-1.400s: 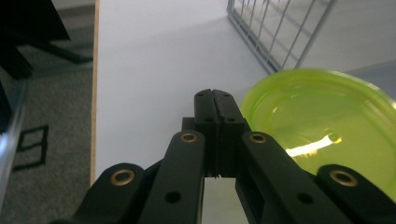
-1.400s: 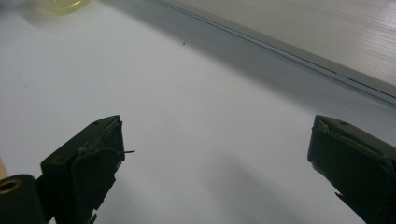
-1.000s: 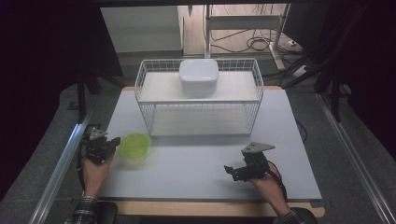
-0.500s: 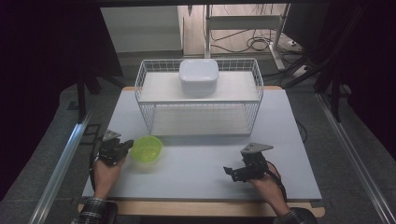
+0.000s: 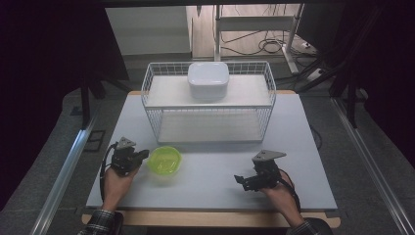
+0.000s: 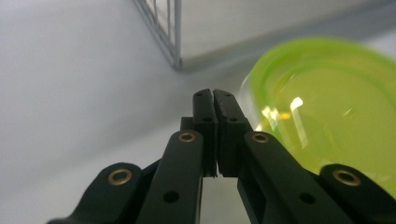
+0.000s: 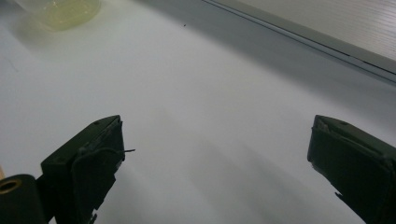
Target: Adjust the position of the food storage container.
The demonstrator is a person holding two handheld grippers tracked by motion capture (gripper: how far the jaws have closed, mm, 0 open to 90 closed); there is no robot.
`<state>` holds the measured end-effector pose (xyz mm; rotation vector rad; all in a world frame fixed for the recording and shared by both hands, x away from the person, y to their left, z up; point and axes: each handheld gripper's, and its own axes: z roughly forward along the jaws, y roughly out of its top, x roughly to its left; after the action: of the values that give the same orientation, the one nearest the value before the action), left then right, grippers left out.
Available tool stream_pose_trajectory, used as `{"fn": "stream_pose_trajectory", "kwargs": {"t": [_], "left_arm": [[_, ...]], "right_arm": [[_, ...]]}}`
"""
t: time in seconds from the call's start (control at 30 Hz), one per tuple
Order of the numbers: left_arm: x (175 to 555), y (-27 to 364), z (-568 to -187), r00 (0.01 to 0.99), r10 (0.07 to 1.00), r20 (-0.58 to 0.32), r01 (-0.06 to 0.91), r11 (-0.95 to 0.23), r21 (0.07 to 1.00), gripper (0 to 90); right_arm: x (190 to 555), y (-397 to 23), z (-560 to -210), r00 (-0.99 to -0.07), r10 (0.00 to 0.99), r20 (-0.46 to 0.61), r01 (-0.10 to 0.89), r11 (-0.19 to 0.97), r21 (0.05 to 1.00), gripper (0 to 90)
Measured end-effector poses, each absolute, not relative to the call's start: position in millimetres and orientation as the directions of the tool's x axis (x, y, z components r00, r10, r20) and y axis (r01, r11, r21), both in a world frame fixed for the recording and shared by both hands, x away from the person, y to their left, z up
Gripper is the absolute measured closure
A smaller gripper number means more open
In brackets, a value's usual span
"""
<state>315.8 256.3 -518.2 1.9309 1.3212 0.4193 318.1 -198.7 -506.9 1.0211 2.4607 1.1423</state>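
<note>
Two grippers over the bench [image 5: 205, 188]: left gripper [image 6: 214, 100] fingers pressed together, empty, just beside the green bowl [image 6: 327, 107]; right gripper [image 7: 215, 154] fingers spread wide, holding nothing.

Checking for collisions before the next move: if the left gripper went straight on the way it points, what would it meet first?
Probably the wire basket's near corner. The left gripper, jaws shut, points just past the green bowl, whose rim is beside its tips. Depth is unclear, so it may graze the bowl first.

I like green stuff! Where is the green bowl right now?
In the high view the green bowl sits on the table's left side, right beside the left tongs, just in front of the wire rack.
</note>
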Motion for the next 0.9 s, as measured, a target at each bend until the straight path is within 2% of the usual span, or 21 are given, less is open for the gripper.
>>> {"fn": "stream_pose_trajectory", "kwargs": {"t": [0.17, 0.9], "left_arm": [[317.6, 257.2, -528.4, 0.491, 0.842, -0.223, 0.677, -0.208, 0.706, 88.6], [312.2, 203.3, -532.9, 0.642, 0.736, -0.215, 0.647, -0.37, 0.666, 89.0]], "right_arm": [[317.7, -197.9, -507.2, -0.73, 0.68, 0.068, 0.493, 0.455, 0.742, 4.2], [318.1, -197.0, -509.4, -0.73, 0.68, 0.066, 0.497, 0.463, 0.734, 4.4]]}}
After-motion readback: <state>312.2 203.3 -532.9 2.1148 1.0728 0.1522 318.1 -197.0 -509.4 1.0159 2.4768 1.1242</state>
